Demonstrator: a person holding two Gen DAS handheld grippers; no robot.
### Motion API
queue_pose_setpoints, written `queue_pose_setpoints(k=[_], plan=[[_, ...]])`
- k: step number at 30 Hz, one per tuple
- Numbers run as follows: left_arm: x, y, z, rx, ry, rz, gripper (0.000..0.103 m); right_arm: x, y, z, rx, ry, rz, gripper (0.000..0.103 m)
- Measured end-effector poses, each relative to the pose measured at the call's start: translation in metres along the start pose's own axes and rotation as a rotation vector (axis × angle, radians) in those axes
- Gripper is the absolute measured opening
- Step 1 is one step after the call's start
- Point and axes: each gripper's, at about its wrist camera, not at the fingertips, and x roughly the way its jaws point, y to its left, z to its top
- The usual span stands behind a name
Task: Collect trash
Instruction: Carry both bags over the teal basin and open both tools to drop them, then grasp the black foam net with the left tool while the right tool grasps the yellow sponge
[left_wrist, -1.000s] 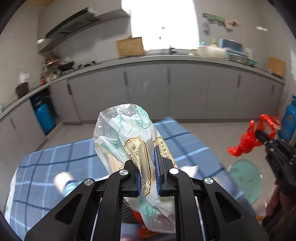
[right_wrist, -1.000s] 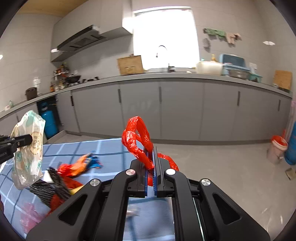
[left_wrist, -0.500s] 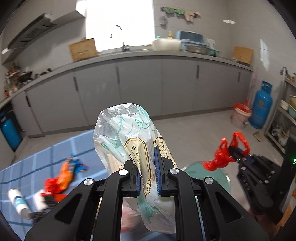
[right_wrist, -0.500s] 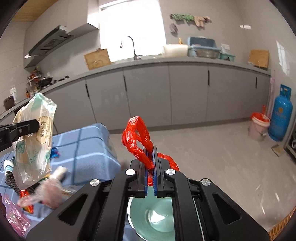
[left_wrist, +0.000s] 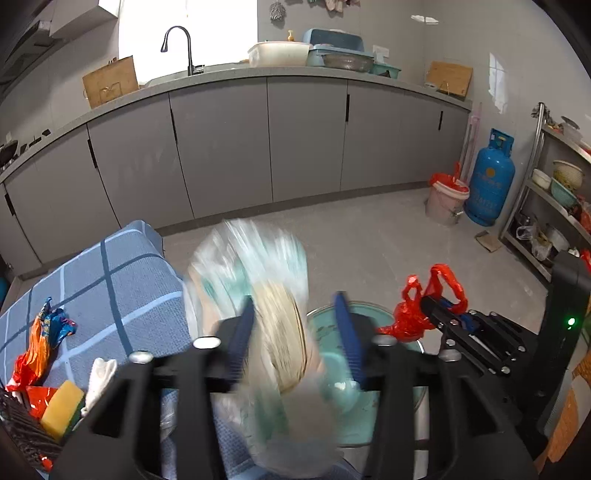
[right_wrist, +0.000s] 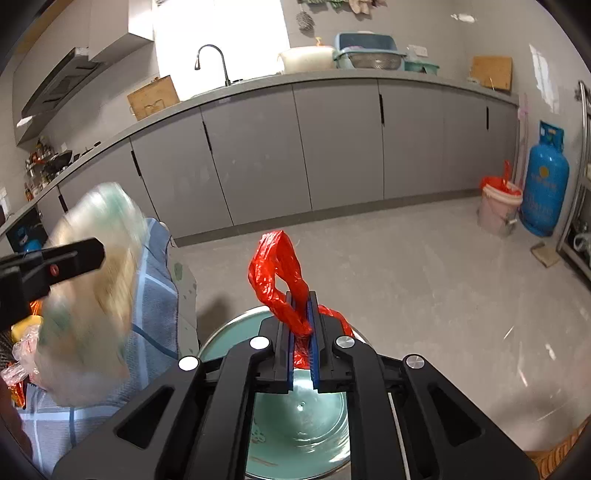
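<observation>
Where the left wrist view looks forward, the left gripper (left_wrist: 295, 332) has its jaws spread wide, and the clear printed bag (left_wrist: 258, 291) shows between them as a blur; contact with either pad cannot be told. Below and ahead sits the teal bin (left_wrist: 369, 314), open-topped. To the left lies the blue checked cloth (left_wrist: 122, 288), carrying an orange wrapper (left_wrist: 40, 343), a yellow sponge (left_wrist: 61, 410) and a white crumpled piece (left_wrist: 99, 376). At right the right gripper (left_wrist: 439, 306) pinches the red plastic bag (left_wrist: 413, 314) just beside the bin rim. Grey cabinets (left_wrist: 221, 147) line the far wall; a blue gas cylinder (left_wrist: 489, 184) and a pink bucket (left_wrist: 445, 199) stand in the corner on the grey floor.

In the right wrist view, the right gripper (right_wrist: 303, 317) is level with jaws pressed on the red plastic bag (right_wrist: 277, 273), whose loop stands above the fingertips. The teal bin (right_wrist: 295, 424) lies directly beneath. At left the left gripper (right_wrist: 74, 258) reaches in beside the blurred clear printed bag (right_wrist: 92, 291), over the edge of the blue checked cloth (right_wrist: 155, 295).
</observation>
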Motion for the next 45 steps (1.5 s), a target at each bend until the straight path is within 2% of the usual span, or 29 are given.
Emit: queue_pose_setpoints(k=[1,3,5,10,14,18,22,26,35,41,45], plan=[[0.002,-0.001,-0.001,0.004,0.004,0.0,0.05,0.003,-0.003,-0.001,0.008,0.008,-0.003,0.022],[0.004,-0.003,-0.002,0.006,0.011,-0.012,0.056,0.009,-0.006,-0.003,0.021,0.022,-0.001,0.024],[0.004,-0.004,-0.003,0.012,0.007,-0.003,0.066,0.013,-0.007,-0.005,0.026,0.032,-0.001,0.031],[0.006,0.001,-0.001,0.003,0.016,0.022,0.075,0.013,-0.008,-0.007,0.03,0.029,-0.009,0.043],[-0.001,0.008,0.001,-0.011,0.009,0.046,0.078,0.01,-0.012,-0.007,0.046,0.027,-0.022,0.048],[-0.013,0.01,0.002,-0.002,-0.015,0.071,0.083,0.001,-0.007,-0.008,0.05,0.025,-0.02,0.05],[-0.031,0.011,-0.003,0.025,-0.037,0.118,0.088,-0.01,0.008,-0.011,0.033,0.028,-0.012,0.058],[-0.05,0.023,-0.008,0.024,-0.043,0.155,0.088,-0.021,0.034,-0.014,-0.004,0.035,0.023,0.059],[-0.105,0.081,-0.025,-0.035,-0.076,0.257,0.089,-0.043,0.106,-0.013,-0.107,0.035,0.126,0.062],[-0.147,0.143,-0.056,-0.096,-0.074,0.381,0.089,-0.058,0.161,-0.012,-0.183,0.018,0.192,0.062],[-0.175,0.193,-0.084,-0.157,-0.058,0.498,0.091,-0.066,0.198,-0.013,-0.237,0.01,0.239,0.063]])
